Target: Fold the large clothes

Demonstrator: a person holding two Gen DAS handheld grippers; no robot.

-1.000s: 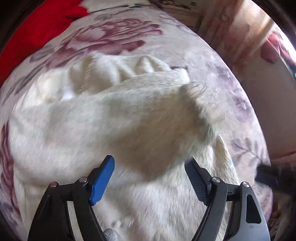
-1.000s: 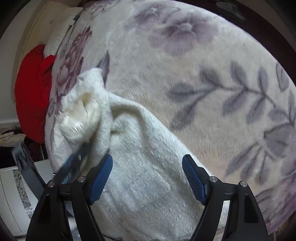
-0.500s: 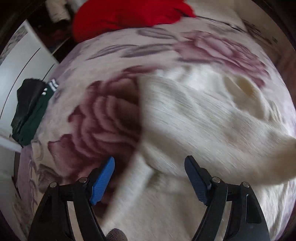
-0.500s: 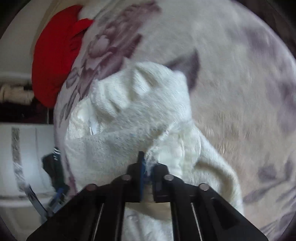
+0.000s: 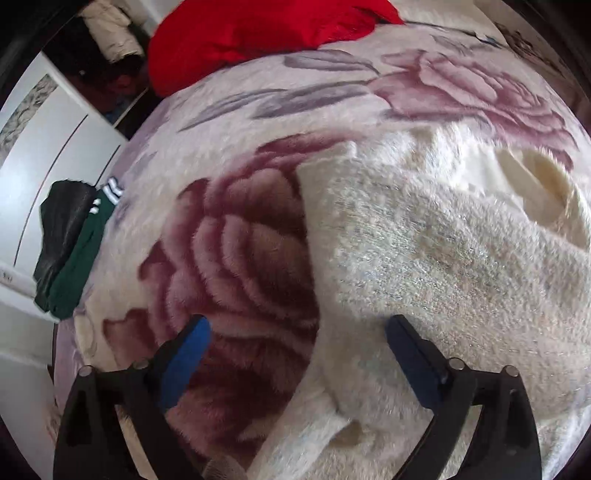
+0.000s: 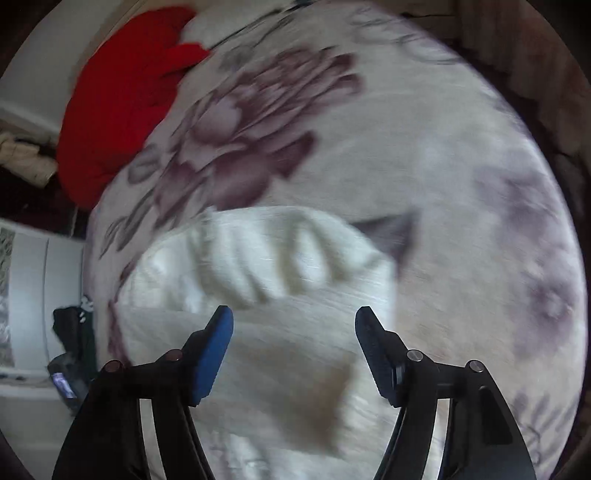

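Observation:
A cream fluffy knitted garment lies partly folded on a floral plush blanket. Its left edge runs down the middle of the left wrist view. My left gripper is open and empty, straddling that edge just above it. In the right wrist view the same garment shows blurred, with its bunched ribbed part at the far end. My right gripper is open and empty just above the garment's near part.
A red cloth lies at the blanket's far end; it also shows in the right wrist view. Dark green and black clothes hang at the bed's left edge by white cabinets.
The right gripper was shut on a fold of the garment half a second ago and has let go and opened. The left gripper has swung to the garment's left edge.

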